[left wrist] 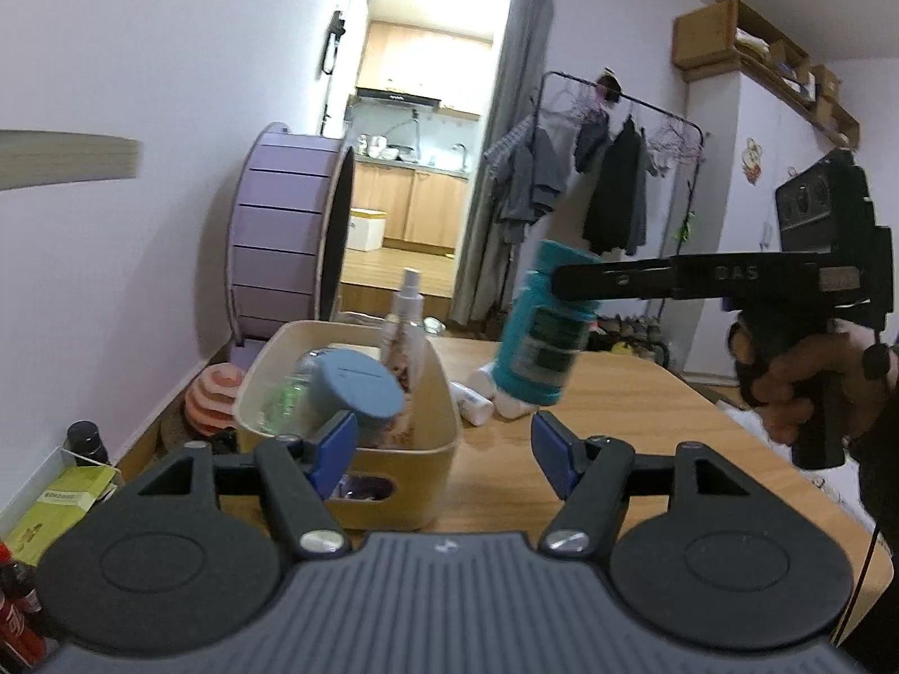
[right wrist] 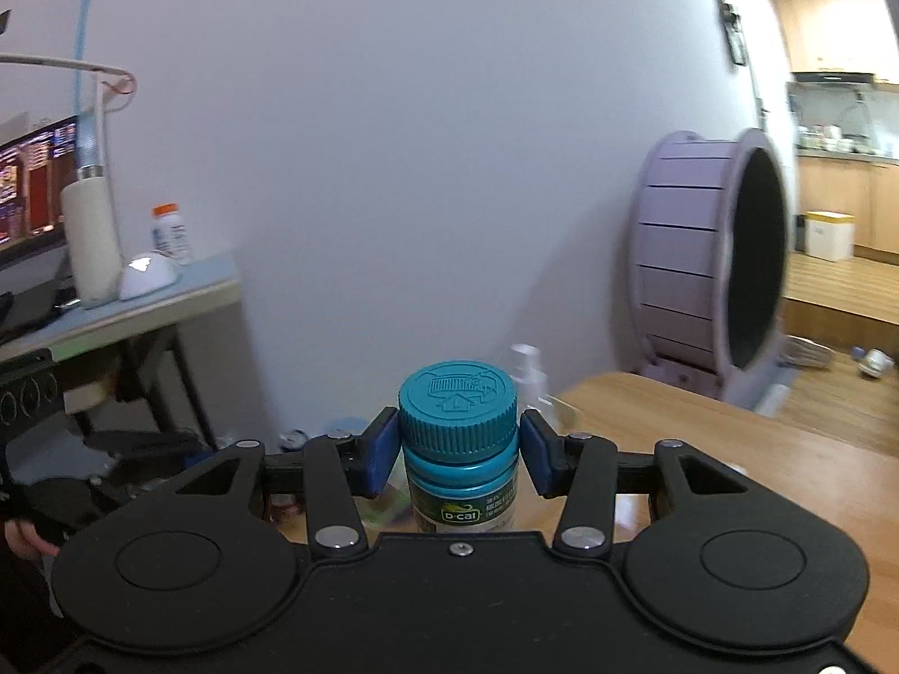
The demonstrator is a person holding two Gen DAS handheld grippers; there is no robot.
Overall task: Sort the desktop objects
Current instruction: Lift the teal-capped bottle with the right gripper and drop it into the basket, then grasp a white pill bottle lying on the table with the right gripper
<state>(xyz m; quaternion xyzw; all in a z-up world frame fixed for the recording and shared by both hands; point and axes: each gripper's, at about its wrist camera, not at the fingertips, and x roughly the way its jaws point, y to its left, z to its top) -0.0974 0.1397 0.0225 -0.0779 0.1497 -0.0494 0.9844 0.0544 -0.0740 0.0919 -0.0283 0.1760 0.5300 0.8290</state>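
A cream storage bin (left wrist: 343, 421), already holding a spray bottle (left wrist: 403, 326) and a blue-lidded jar (left wrist: 359, 387), sits near the worktop's (left wrist: 646, 410) left edge. The left tool (left wrist: 444, 449) hangs wide open and empty beside it. The right tool (right wrist: 459, 446) clamps a teal bottle (left wrist: 542, 331) by its cap, long axis near upright, held above the worktop just right of the bin.

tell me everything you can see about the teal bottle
The teal bottle is a small, plastic-looking pill bottle with a ribbed teal screw cap embossed on top, a teal shoulder, and a dark green and white label reading "D-Cal". The right tool is shut on its cap, one blue pad on each side. In the left wrist view it hangs tilted in the air above the wooden table, to the right of the beige bin, touching nothing else.
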